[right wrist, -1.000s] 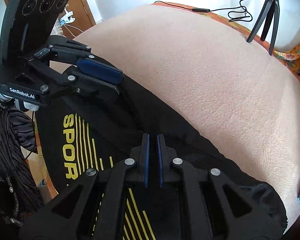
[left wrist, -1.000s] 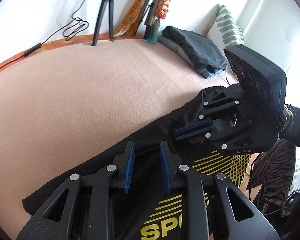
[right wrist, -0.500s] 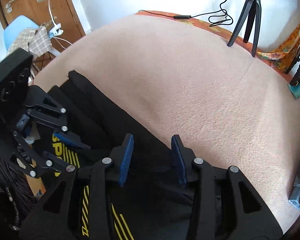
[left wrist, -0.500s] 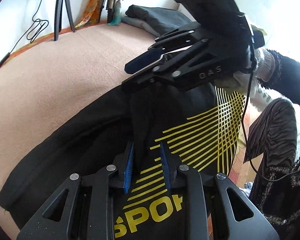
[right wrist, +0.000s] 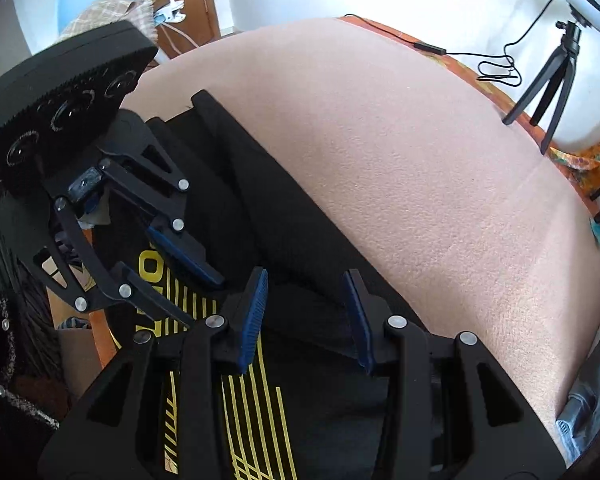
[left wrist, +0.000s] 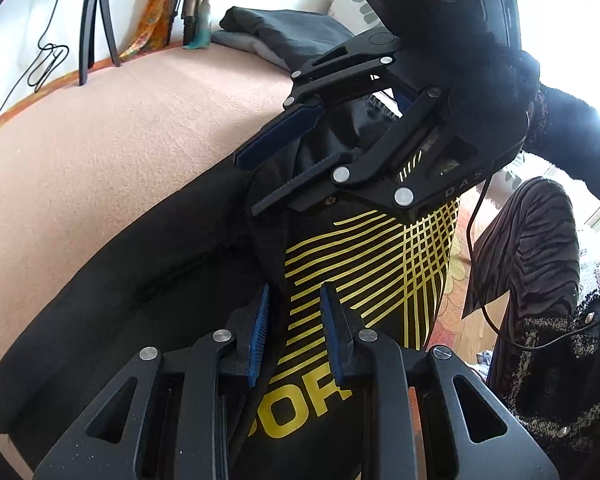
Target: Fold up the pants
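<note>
Black pants (left wrist: 148, 280) with yellow stripes and lettering lie along the near edge of the pink bed (left wrist: 120, 128) and hang over its side. They also show in the right wrist view (right wrist: 284, 240). My left gripper (left wrist: 294, 332) is open just above the yellow print, with no cloth between its pads. My right gripper (right wrist: 306, 312) is open over the pants. In the left wrist view the right gripper (left wrist: 268, 176) hovers open over a raised fold. In the right wrist view the left gripper (right wrist: 180, 276) is open to the left.
A pile of dark and grey clothes (left wrist: 284, 36) and a striped pillow (left wrist: 352, 4) lie at the bed's far side. A small tripod (left wrist: 96, 20) and a cable (left wrist: 48, 60) stand on the orange edge; the tripod also shows in the right wrist view (right wrist: 548, 76). A striped garment (left wrist: 532, 248) hangs beside the bed.
My right gripper was shut on the pants a second ago and has opened, letting them go. Both grippers have moved toward the hanging printed part. My left gripper stayed open.
</note>
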### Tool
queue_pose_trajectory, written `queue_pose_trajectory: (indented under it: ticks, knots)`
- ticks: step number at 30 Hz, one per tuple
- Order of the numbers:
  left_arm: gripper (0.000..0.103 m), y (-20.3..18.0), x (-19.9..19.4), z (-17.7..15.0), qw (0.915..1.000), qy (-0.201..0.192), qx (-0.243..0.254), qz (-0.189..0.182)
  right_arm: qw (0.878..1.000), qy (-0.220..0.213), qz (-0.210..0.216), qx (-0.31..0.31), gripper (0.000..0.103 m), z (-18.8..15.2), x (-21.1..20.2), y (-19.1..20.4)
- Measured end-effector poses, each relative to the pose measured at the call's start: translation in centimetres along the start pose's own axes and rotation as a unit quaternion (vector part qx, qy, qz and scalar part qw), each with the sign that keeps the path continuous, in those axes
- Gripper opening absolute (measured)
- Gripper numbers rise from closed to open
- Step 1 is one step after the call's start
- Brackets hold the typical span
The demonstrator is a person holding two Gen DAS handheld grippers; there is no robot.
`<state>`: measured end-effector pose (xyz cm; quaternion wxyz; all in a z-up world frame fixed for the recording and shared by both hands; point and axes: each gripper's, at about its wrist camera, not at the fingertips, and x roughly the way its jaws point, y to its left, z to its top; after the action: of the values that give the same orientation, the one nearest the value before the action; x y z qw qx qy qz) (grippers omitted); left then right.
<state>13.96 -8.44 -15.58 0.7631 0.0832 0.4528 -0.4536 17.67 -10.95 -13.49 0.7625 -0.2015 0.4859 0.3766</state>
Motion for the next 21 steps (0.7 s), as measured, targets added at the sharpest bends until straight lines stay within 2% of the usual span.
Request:
queue_pose_trajectory:
  ticks: [3,5,8,11,14,21]
  knots:
    - [0.023,-0.3,-0.2,-0.2,1.0,0.002,0.004,0.0,0.999,0.033,0.0,-0.02,0.038,-0.5,1.1,0.7]
    - [0.024,0.5,-0.5,0.0,0.9999,0.001,-0.011,-0.006,0.999,0.046,0.0,-0.025,0.033,-1.0,1.5,1.1]
    - [0.024,2.3,-0.8,0.3,0.9984,0.0,-0.054,-0.019,0.999,0.042,0.005,-0.019,0.033,-1.5,1.3,1.0]
    - [0.024,3.5,-0.6,0.6,0.9965,0.004,-0.078,-0.029,0.999,0.036,0.0,-0.011,0.024,-2.0,1.3,0.7]
    - [0.024,4.5,0.1,1.2,0.9917,0.002,-0.111,-0.064,1.0,0.03,0.009,-0.003,0.022,-2.4,1.1,0.4]
    - [0.024,5.9,1.3,2.8,0.9808,-0.018,-0.171,-0.093,0.999,0.01,0.018,0.025,0.017,-3.8,0.7,-0.4]
